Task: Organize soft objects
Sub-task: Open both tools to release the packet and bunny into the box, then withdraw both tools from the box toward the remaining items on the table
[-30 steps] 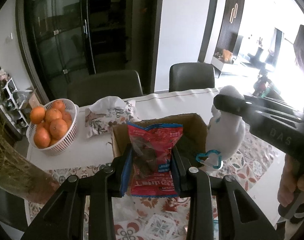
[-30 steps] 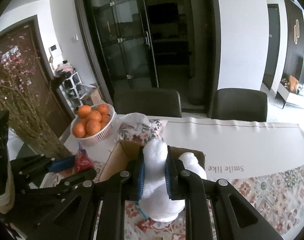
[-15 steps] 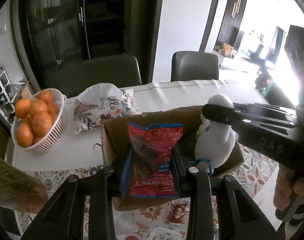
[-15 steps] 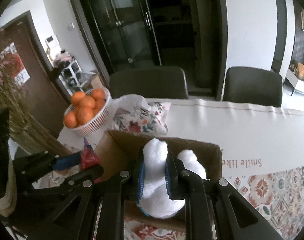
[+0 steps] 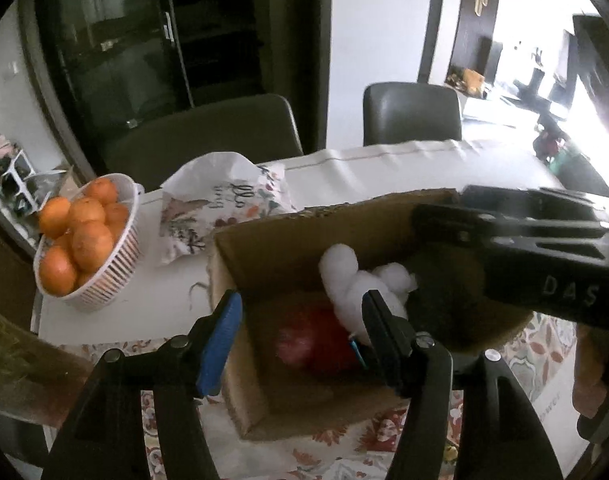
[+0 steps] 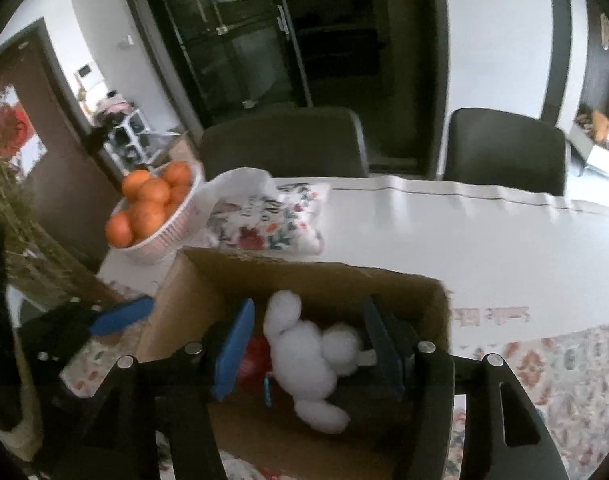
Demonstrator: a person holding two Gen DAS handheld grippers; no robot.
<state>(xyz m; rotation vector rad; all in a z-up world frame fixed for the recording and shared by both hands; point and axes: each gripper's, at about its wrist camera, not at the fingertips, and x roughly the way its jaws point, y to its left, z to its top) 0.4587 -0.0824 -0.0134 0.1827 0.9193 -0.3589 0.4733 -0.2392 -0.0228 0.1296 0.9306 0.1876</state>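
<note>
An open cardboard box [image 5: 288,240] [image 6: 208,288] stands on the table. Inside lie a white plush toy [image 5: 360,280] [image 6: 304,352] and a red snack packet [image 5: 316,340] [image 6: 254,360], the packet partly under the plush. My left gripper [image 5: 300,320] is open and empty above the box's left part. My right gripper [image 6: 308,344] is open and empty over the plush; its black body [image 5: 544,248] shows in the left wrist view above the box's right side.
A white basket of oranges [image 5: 80,240] [image 6: 152,204] stands to the left of the box. A floral cushion with a white bag [image 5: 220,208] [image 6: 268,220] lies behind the box. Two dark chairs [image 5: 208,136] [image 6: 504,148] stand beyond the table's far edge. Dried branches [image 6: 16,240] rise at left.
Both grippers moved over the box and opened. The red packet and the white plush dropped from the jaws and now lie inside the box.
</note>
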